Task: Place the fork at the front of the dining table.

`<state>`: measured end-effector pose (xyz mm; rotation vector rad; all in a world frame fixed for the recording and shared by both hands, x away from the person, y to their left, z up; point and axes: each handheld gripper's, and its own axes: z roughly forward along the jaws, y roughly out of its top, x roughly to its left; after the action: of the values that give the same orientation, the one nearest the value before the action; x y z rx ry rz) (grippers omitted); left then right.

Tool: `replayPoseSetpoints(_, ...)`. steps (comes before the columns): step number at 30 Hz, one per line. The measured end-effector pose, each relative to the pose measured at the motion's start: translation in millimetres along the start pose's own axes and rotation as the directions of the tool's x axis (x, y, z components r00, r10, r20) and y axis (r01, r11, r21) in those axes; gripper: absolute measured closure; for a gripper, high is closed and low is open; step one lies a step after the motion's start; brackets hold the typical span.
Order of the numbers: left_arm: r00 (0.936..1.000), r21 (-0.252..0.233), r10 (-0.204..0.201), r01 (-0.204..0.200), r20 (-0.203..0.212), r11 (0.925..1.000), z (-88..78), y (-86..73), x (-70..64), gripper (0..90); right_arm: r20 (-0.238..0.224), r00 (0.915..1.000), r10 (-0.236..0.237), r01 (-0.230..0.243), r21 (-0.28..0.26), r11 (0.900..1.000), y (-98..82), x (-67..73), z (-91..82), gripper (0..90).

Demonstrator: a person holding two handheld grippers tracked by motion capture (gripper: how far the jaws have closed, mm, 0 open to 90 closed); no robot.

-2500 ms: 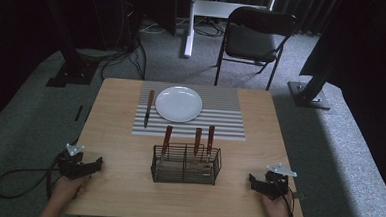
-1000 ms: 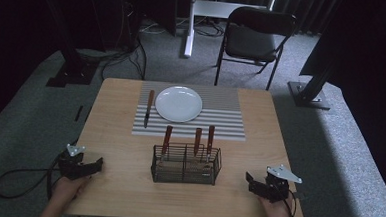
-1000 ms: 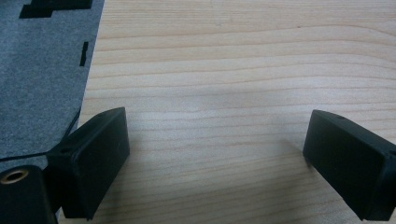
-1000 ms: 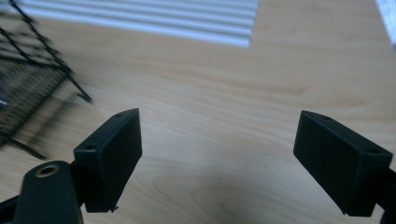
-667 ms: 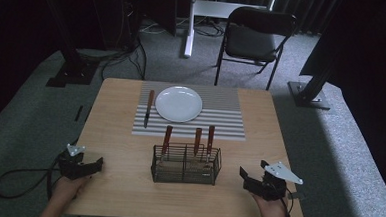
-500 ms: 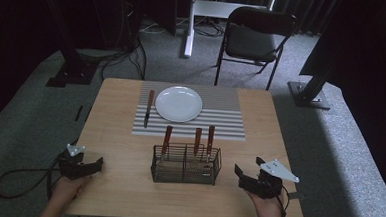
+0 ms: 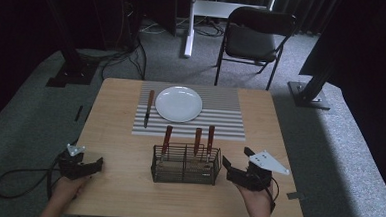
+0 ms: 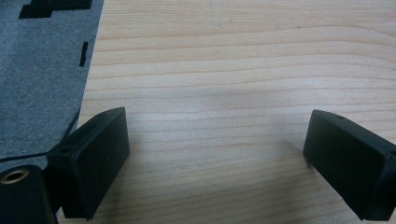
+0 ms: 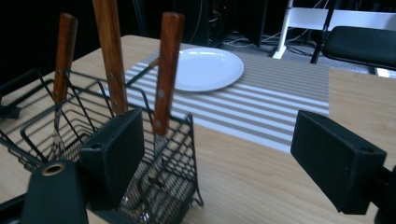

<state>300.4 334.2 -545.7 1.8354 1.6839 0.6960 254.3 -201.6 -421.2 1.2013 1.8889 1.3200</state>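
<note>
Three wooden-handled utensils (image 7: 197,140) stand in the wire caddy (image 7: 185,164) at lower centre, and I bring my wide-open, empty right tool (image 7: 234,169) alongside, needing next to close on the nearest handle.

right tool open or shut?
Open. In the right gripper view the right tool has its jaws wide apart, nothing between them, beside the wire basket.

Table (image 7: 119,134): pale wood, matt, with visible grain. Cutlery basket (image 9: 93,140): thin black wire mesh; the utensils standing in it have glossy reddish-brown wooden handles (image 9: 168,60) and metal blades. Plate (image 9: 208,67): smooth glossy white; placemat (image 9: 280,102): striped woven cloth, matt.
</note>
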Motion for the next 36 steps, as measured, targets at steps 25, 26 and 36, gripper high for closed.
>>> replayPoseSetpoints(25, 1.0, 0.002, 0.002, -0.002, 0.0, 1.0, -0.1, 0.0, 0.1, 6.9, 0.168, 0.9857, 0.015, -0.031, 0.09, 0.995, 26.3, 51.0, 63.5, 30.3)
replayPoseSetpoints(26, 1.0, 0.002, 0.001, -0.001, 0.0, 1.0, -0.1, 0.0, 0.1, 6.9, 0.173, 0.9848, 0.018, -0.035, 0.096, 0.995, 25.8, 50.8, 64.9, 30.9)
replayPoseSetpoints(36, 1.0, 0.002, 0.002, -0.002, 0.0, 1.0, -0.1, 0.1, 0.1, 6.9, 0.164, 0.9861, 0.024, -0.044, 0.123, 0.991, 22.1, 52.9, 68.0, 51.0)
